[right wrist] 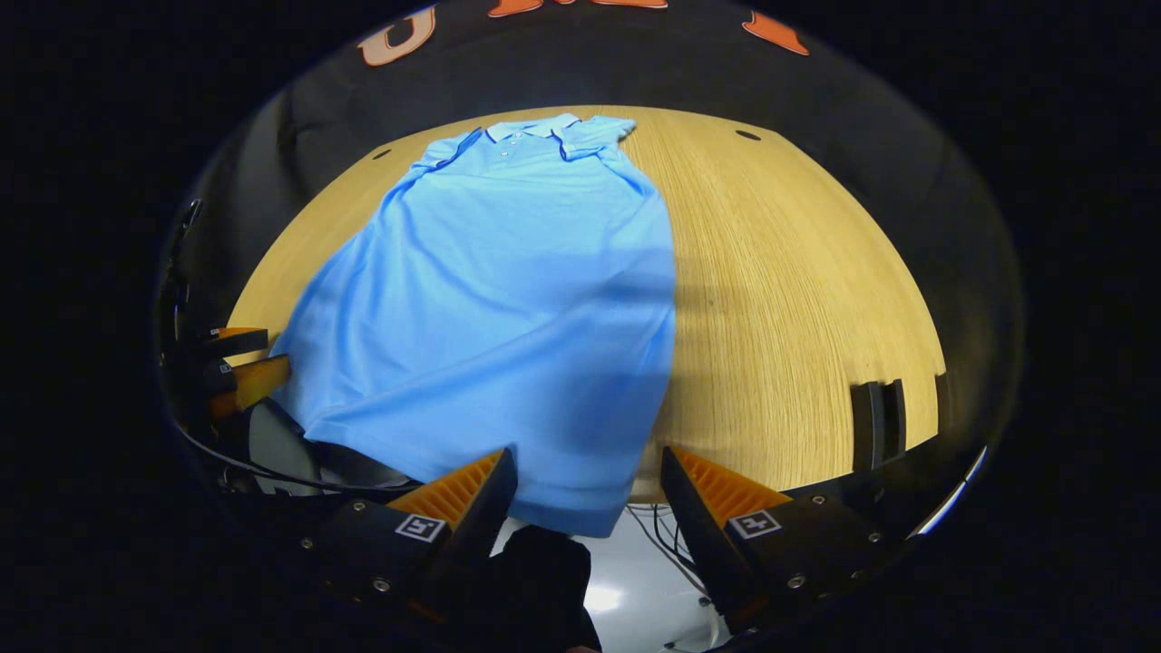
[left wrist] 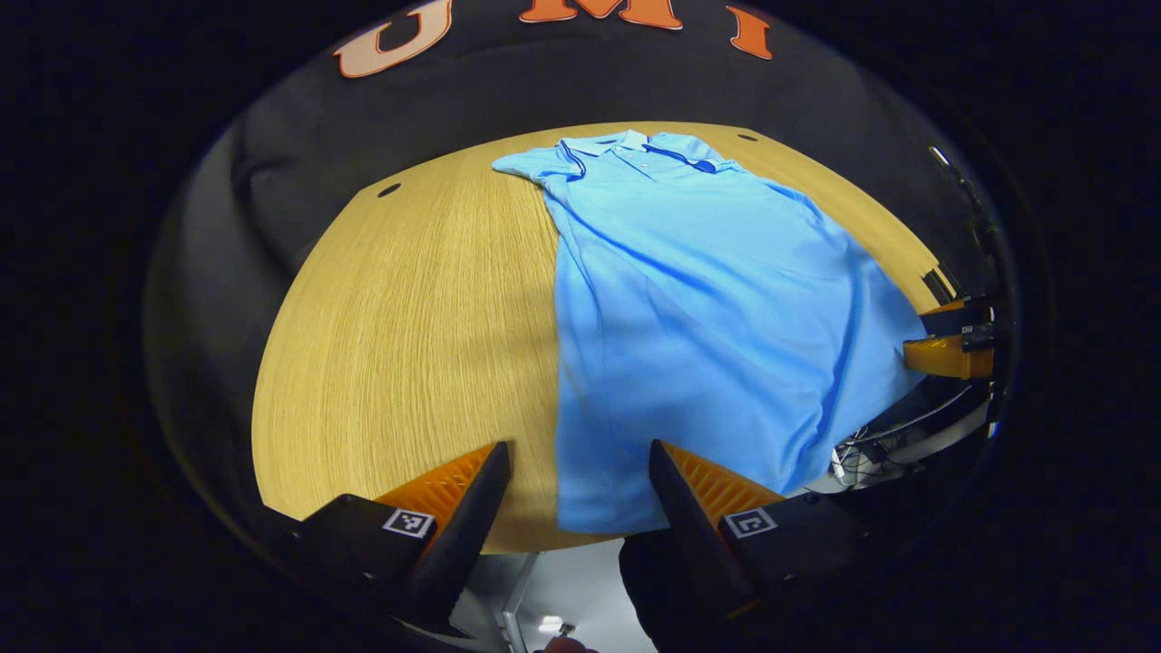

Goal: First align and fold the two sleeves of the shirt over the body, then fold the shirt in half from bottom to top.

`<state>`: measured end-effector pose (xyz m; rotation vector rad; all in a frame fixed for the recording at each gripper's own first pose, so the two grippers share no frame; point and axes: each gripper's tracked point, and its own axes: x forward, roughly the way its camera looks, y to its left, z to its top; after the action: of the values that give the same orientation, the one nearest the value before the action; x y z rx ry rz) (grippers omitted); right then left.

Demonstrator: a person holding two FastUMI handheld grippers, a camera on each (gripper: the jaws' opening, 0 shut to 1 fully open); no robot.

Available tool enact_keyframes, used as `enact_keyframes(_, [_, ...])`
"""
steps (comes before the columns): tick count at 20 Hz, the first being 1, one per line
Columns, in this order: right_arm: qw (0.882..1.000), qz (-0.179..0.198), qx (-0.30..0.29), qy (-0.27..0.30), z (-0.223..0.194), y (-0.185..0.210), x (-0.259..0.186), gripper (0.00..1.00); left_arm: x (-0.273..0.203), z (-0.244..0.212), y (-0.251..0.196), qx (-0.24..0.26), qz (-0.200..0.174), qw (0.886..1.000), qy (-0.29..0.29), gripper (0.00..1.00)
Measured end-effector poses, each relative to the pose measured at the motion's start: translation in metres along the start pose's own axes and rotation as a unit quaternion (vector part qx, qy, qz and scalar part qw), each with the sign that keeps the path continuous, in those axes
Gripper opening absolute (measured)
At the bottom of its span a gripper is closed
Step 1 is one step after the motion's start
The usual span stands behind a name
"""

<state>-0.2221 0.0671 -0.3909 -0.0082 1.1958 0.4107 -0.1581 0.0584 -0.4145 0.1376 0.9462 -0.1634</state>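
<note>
A light blue polo shirt [left wrist: 707, 308] lies flat on the wooden table [left wrist: 408, 345], collar at the far end and hem at the near edge. Its sleeves look folded in over the body; a small piece sticks out beside the collar. My left gripper [left wrist: 578, 453] is open above the hem's left corner, one finger on each side of the shirt's left edge. In the right gripper view my right gripper [right wrist: 590, 458] is open over the shirt's [right wrist: 508, 290] right hem corner, which hangs slightly past the table edge. Each view shows the other gripper at its side: the right gripper [left wrist: 952, 340] and the left gripper [right wrist: 240, 363].
Bare wood [right wrist: 798, 299] stretches to the right of the shirt, bare wood also to its left in the left gripper view. A black clamp [right wrist: 875, 422] sits on the near right table edge. Cables [right wrist: 662, 535] hang below the table. Small dark holes [left wrist: 388, 190] mark the tabletop.
</note>
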Motion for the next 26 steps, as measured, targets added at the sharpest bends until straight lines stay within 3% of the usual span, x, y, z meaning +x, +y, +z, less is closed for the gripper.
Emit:
enact_keyframes(3, [0.999,0.009,-0.024,-0.022,0.006,0.008,0.004,0.91,0.003,0.002,-0.002,-0.032,-0.015,0.999,-0.031,1.00])
enact_keyframes(7, [0.999,0.014,-0.021,-0.029,0.010,0.009,0.006,0.62,0.008,0.009,-0.016,-0.034,-0.011,0.998,-0.051,1.00])
enact_keyframes(8, [0.999,0.014,-0.009,-0.033,0.013,0.008,0.008,0.46,0.010,0.012,-0.023,-0.033,-0.007,0.998,-0.053,0.83])
enact_keyframes(9, [0.999,0.012,0.013,-0.033,0.014,0.006,0.009,0.41,0.009,0.017,-0.030,-0.025,-0.007,0.998,-0.056,0.66])
enact_keyframes(10, [0.999,0.014,0.039,-0.027,0.015,0.005,0.009,0.28,0.015,0.019,-0.038,-0.018,-0.008,0.998,-0.053,0.50])
enact_keyframes(12, [0.995,0.035,0.087,-0.018,0.018,0.006,0.010,0.13,0.017,0.023,-0.046,0.008,-0.002,0.999,-0.038,0.16])
enact_keyframes(13, [0.993,0.047,0.110,-0.015,0.019,0.007,0.011,0.11,0.018,0.026,-0.049,0.012,-0.007,0.999,-0.034,0.10])
enact_keyframes(15, [0.985,0.084,0.147,-0.001,0.020,0.015,0.011,0.04,0.020,0.040,-0.056,-0.023,-0.019,0.999,-0.026,0.10])
enact_keyframes(17, [0.980,0.109,0.169,-0.007,0.028,0.020,0.008,0.03,0.017,0.041,-0.062,-0.059,-0.031,0.997,-0.027,0.05])
enact_keyframes(22, [0.958,0.178,0.222,-0.035,0.065,0.031,-0.013,0.03,0.003,0.091,-0.070,-0.085,-0.055,0.992,-0.074,0.04])
enact_keyframes(26, [0.949,0.205,0.228,-0.075,0.102,0.025,-0.031,0.02,-0.018,0.134,-0.065,-0.110,-0.056,0.985,-0.119,0.04])
